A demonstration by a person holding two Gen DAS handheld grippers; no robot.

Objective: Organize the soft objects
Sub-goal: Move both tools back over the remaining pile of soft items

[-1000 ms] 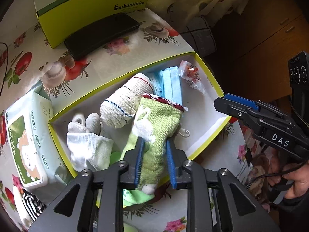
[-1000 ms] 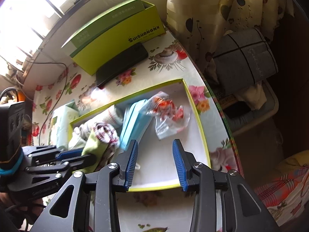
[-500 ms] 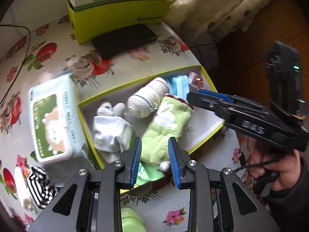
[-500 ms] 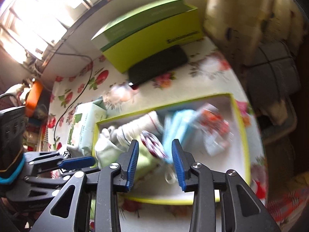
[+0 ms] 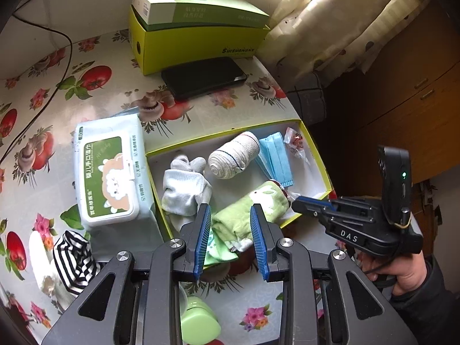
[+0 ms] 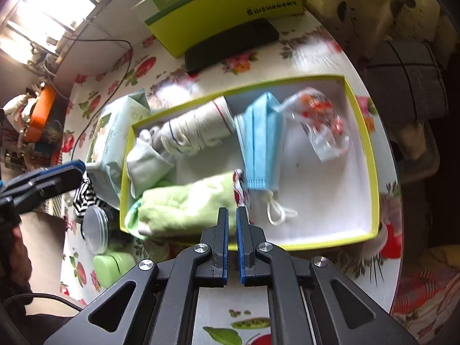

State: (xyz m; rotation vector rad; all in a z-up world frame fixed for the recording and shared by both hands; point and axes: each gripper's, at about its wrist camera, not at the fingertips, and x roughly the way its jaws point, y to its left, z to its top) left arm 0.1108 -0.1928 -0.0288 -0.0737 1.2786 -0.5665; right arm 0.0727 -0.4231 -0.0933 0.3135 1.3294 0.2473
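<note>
A green rabbit mitten point(image 5: 258, 201) point(image 6: 187, 201) lies in the yellow-rimmed box point(image 5: 224, 137) point(image 6: 322, 195), its toe end hanging over the near rim. My left gripper point(image 5: 230, 208) point(image 6: 72, 169) hovers above that end, open and not touching it. My right gripper point(image 6: 232, 211) point(image 5: 297, 199) is shut, its tips at the mitten's red-and-white cuff; I cannot tell whether anything is pinched. Also in the box are white socks point(image 5: 184, 189), a rolled beige sock point(image 5: 233, 158), blue masks point(image 5: 274, 158) and a clear packet point(image 5: 296, 141).
A wet-wipes pack point(image 5: 109, 172) lies against the box's left side, with a striped sock point(image 5: 74, 256) in front of it. A small green pot point(image 5: 198, 316) stands under my left gripper. Behind are a black phone point(image 5: 204, 77) and a green carton point(image 5: 195, 40). The table's edge runs close on the right.
My left gripper has let go of the green mitten and pulled up and back; the mitten now rests in the box. My right gripper has closed and shifted left to the mitten's cuff.
</note>
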